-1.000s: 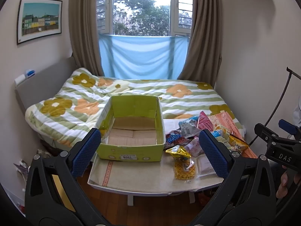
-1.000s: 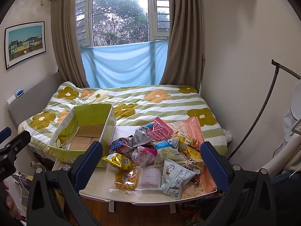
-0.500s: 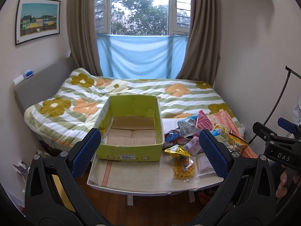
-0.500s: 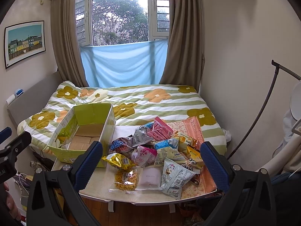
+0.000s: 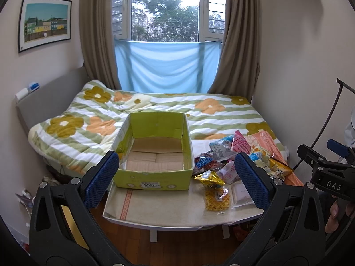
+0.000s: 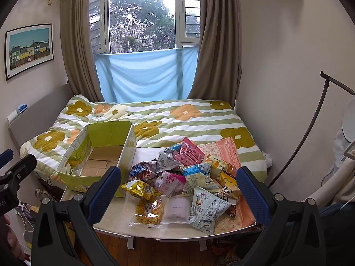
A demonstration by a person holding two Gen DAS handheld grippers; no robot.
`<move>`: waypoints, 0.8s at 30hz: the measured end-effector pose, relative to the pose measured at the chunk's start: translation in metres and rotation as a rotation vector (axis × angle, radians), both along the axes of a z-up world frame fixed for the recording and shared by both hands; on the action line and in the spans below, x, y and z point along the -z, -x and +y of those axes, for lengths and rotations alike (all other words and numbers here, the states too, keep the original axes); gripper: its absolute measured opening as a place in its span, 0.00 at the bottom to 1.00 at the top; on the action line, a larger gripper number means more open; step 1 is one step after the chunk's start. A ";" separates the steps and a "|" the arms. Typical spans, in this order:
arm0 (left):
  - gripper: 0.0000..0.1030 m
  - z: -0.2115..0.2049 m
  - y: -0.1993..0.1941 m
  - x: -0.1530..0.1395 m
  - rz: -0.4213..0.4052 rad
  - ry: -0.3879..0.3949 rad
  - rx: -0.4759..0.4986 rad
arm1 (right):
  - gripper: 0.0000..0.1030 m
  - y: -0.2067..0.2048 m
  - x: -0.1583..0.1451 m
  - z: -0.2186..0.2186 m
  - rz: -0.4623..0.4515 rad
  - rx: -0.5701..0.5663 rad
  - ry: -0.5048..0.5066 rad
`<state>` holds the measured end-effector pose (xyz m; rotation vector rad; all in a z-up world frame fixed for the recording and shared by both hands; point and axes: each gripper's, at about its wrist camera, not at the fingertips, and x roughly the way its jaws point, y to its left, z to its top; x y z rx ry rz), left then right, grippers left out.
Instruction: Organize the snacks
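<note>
Gaping wide, both empty: left hand-held gripper (image 5: pixel 177 177), right hand-held gripper (image 6: pixel 178 185). Crinkly foil snacks (image 6: pixel 186 177) heaped lower center; cardboard box (image 5: pixel 155 153) on desk (image 5: pixel 168 208).

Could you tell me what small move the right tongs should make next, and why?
Probably lower the right tongs, open and empty, onto the gold packet at the pile's near left edge: it lies closest to the green box, which holds no snacks.
</note>
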<state>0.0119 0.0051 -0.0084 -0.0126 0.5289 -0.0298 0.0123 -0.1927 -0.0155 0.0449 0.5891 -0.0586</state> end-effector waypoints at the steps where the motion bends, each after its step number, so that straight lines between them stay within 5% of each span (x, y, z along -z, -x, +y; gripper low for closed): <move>1: 1.00 0.000 0.000 0.000 0.001 0.000 0.000 | 1.00 0.000 0.000 0.001 0.001 0.001 0.001; 14: 1.00 -0.002 -0.004 0.002 0.012 0.005 0.003 | 1.00 0.000 0.002 0.000 0.004 0.007 0.003; 24: 1.00 -0.011 -0.044 0.039 0.167 0.038 0.100 | 1.00 -0.005 0.026 -0.025 0.096 0.076 -0.014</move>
